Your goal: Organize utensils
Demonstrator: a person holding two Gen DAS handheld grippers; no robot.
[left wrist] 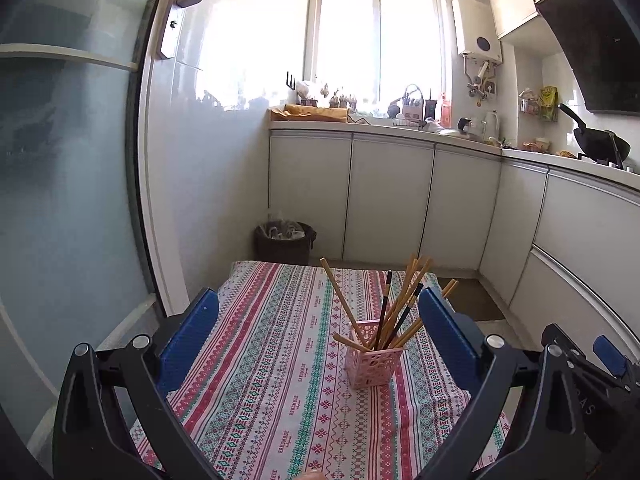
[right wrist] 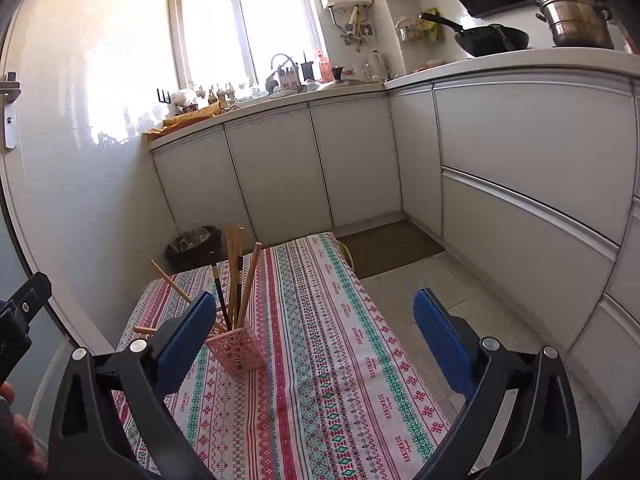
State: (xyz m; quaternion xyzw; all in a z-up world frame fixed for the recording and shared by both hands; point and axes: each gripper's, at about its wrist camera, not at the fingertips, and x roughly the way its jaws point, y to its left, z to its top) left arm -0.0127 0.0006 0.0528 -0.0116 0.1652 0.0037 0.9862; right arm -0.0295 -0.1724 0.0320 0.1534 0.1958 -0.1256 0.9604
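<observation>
Chopsticks (left wrist: 394, 304) fill pink basket (left wrist: 370, 364) on patterned tablecloth (left wrist: 280, 380).

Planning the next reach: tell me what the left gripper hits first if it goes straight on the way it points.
Probably the pink basket of chopsticks. It stands on the tablecloth just right of the line between the open left gripper's fingers; depth is hard to judge.

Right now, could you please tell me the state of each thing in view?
Pink perforated plastic holder: upright on the striped tablecloth.
Wooden chopsticks: standing in it, fanned out.
Left gripper: open, empty.
Right gripper: open, empty.
Brown bin: bag-lined, uncovered.
</observation>
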